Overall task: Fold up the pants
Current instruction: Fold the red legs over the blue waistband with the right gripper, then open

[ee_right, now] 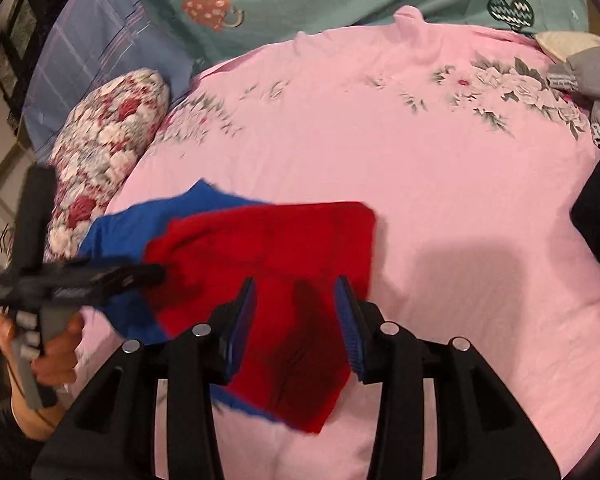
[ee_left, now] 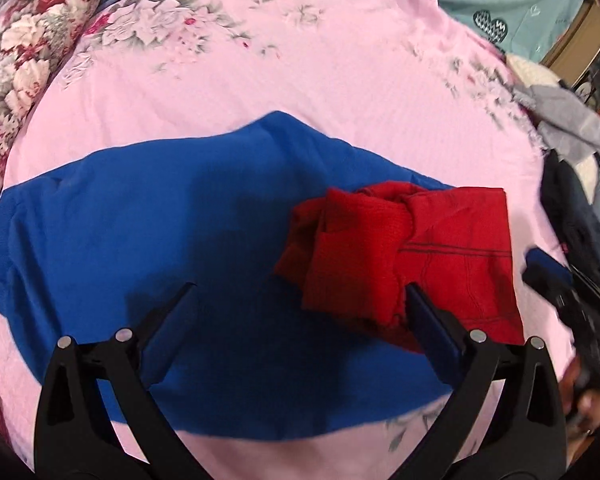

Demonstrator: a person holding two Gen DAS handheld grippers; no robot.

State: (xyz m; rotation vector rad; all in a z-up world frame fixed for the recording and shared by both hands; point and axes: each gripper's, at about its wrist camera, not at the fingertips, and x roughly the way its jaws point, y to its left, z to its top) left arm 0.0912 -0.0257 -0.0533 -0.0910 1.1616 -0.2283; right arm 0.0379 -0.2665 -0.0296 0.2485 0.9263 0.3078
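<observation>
lying bunched on smooth blue cloth, ribbed red pants — both grippers' fingers gape wide, empty.

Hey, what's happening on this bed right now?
A person is folding clothes with two handheld grippers. Folded red pants lie on a spread blue garment on the pink floral bedspread. The left gripper and right gripper both hover open above them, gripping nothing.
</observation>
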